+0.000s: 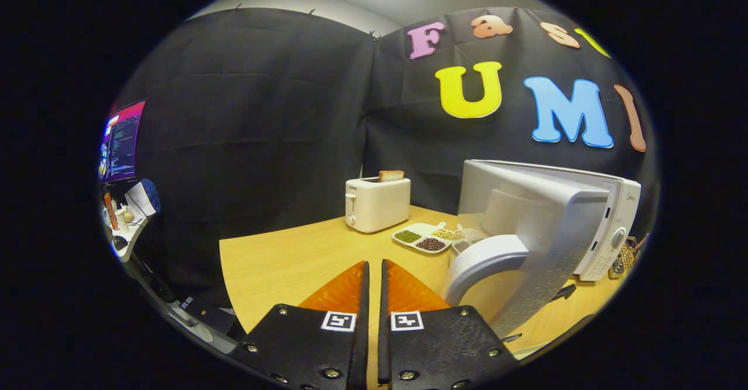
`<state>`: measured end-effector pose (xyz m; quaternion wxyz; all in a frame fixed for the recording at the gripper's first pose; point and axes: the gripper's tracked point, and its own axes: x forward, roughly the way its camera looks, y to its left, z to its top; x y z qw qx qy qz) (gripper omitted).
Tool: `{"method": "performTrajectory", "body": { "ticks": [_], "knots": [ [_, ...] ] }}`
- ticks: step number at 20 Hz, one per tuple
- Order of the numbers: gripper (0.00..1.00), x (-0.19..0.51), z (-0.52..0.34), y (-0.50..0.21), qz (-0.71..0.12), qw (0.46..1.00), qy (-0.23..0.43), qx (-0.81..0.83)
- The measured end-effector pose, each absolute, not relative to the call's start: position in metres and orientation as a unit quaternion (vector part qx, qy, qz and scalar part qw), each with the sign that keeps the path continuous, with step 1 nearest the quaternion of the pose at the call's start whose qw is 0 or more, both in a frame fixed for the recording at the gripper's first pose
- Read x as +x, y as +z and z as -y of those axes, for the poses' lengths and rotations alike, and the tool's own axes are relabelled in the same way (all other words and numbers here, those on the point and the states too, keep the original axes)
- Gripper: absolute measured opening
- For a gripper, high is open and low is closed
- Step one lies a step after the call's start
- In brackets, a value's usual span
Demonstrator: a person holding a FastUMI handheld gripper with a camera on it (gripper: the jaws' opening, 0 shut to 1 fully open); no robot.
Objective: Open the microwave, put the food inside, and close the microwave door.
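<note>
— So, how do the fingers of the gripper (374, 264) stand?

— Nearly together, with only a thin slit between them, and nothing held. They rise from the bottom centre of the frame over the wooden table (280, 261).

— And the microwave (608, 226)?

— Right of centre, white, beyond the fingers and to their right. Its door (543, 244) is swung wide open toward the camera, and the curved white handle (482, 261) sits just right of the fingertips.

— Where is the food?

— A white divided dish (423, 238) lies on the table in the middle of the frame, between the open door and a white toaster (377, 204). Its compartments hold green, dark and pale bits; I cannot tell what they are. A slice of bread (391, 175) sticks up from the toaster.

— Anything else?

— A lit monitor (121, 141) at the left, above a cluttered desk.
</note>
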<state>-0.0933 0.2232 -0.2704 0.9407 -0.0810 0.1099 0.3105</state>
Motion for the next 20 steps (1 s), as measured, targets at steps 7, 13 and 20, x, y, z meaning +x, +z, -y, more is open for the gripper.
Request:
{"method": "performTrajectory", "body": {
  "ticks": [7,13,20],
  "knots": [
    [0.08,-0.048,-0.149,-0.252,-0.090,0.969,0.221,-0.069],
    [0.08,-0.005,-0.091,-0.240,-0.088,0.983,0.153,-0.043],
    [0.08,0.048,-0.021,-0.240,-0.091,0.994,0.054,-0.014]
  ]
}}
